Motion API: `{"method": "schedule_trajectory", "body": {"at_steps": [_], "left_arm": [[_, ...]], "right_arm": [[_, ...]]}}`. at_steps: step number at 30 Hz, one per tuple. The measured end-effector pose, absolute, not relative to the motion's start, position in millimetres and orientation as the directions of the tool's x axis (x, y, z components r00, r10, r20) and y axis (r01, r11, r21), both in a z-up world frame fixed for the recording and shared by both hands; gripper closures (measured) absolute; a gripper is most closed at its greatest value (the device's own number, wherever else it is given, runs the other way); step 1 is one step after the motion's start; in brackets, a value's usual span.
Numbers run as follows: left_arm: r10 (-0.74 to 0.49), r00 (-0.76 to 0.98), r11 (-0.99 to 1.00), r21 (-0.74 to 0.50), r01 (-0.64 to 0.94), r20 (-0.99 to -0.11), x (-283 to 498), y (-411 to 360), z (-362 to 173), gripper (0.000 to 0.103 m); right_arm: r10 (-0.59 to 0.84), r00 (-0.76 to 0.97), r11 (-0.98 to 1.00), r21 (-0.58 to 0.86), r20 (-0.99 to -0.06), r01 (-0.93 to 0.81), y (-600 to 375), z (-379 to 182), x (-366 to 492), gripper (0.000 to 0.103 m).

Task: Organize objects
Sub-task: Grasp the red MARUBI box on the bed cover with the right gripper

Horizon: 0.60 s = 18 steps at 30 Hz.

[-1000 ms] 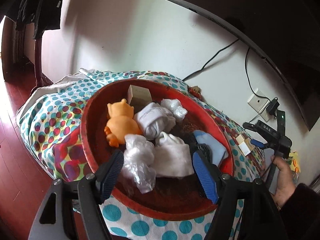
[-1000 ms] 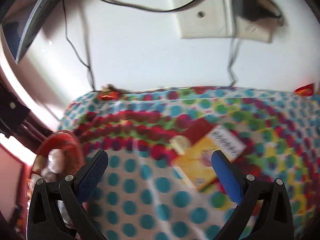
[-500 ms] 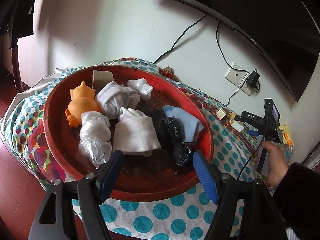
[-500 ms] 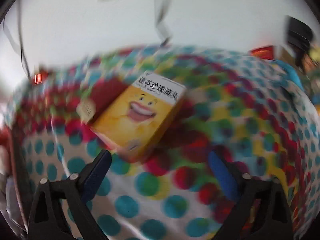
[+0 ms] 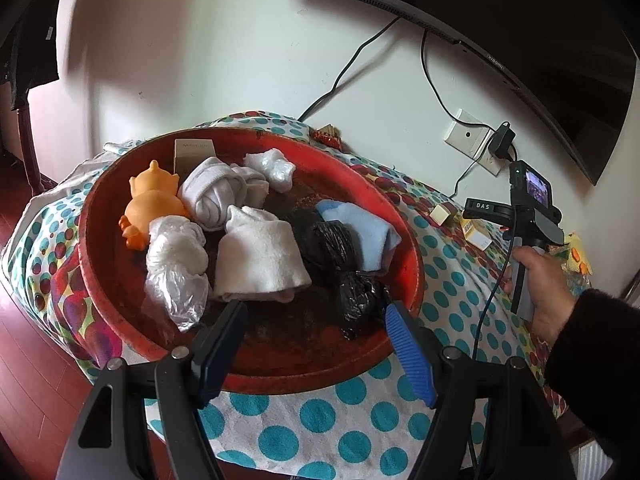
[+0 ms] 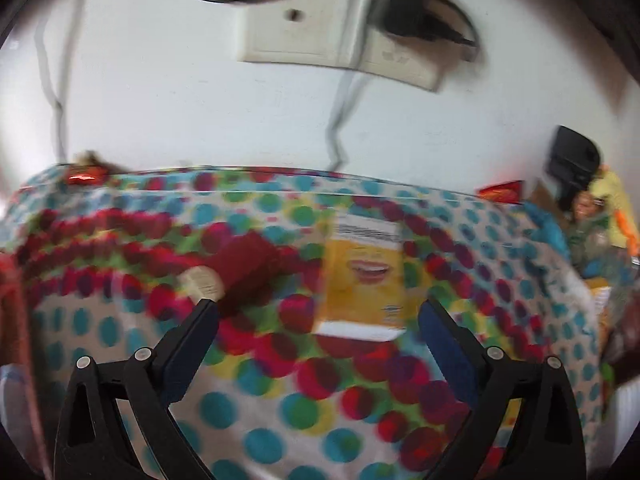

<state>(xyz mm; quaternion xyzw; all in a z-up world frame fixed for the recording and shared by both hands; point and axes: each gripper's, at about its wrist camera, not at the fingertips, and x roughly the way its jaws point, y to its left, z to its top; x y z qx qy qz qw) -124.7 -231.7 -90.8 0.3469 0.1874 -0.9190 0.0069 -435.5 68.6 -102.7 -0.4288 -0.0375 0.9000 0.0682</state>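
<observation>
The left gripper (image 5: 316,344) hangs open and empty over the near rim of the red basin (image 5: 404,216) of bundles. The right gripper (image 6: 318,320), jaws opening, points at the yellow box (image 6: 362,280) just ahead, apparently untouched in the blur.

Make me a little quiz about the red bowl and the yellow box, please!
1. True or false: the orange toy lies inside the red bowl.
2. The two bags nearest the left gripper are: A) black B) green C) pink
3. Fill in: the yellow box lies on the ____ cloth, ahead of the right gripper, whose fingers are opening with nothing between them.

Key: 1 true; 2 A; 3 spotted
</observation>
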Motion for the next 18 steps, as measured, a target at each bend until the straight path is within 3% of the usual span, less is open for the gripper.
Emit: {"method": "schedule_trajectory", "body": {"at_steps": [2,5,6,11,14,18], "left_arm": [[0.126,-0.75,-0.928,-0.345,0.142,-0.65,-127,-231,-94,0.029],[0.134,-0.746,-0.929,-0.346,0.135,-0.652,-128,-229,-96,0.029],[0.132,-0.746,-0.932,-0.339,0.132,-0.653,-128,-228,-96,0.029],[0.13,-0.746,-0.933,-0.334,0.131,-0.654,-128,-226,-96,0.029],[0.123,-0.746,-0.936,-0.326,0.131,-0.655,-127,-226,-97,0.029],[0.116,-0.742,-0.936,-0.322,0.141,-0.66,-126,-227,-98,0.029]], "right_arm": [[0.103,-0.626,-0.993,-0.047,-0.773,-0.105,87,-105,-435,0.003],[0.134,-0.602,-0.989,-0.072,-0.787,-0.127,102,-115,-441,0.005],[0.11,-0.623,-0.991,-0.04,-0.775,-0.125,105,-112,-439,0.015],[-0.085,-0.704,-0.991,0.132,-0.705,-0.012,76,-90,-419,0.016],[-0.118,-0.641,-0.991,0.134,-0.759,0.023,37,-96,-430,0.016],[-0.059,-0.561,-0.986,0.137,-0.826,-0.098,27,-124,-457,0.019]]}}
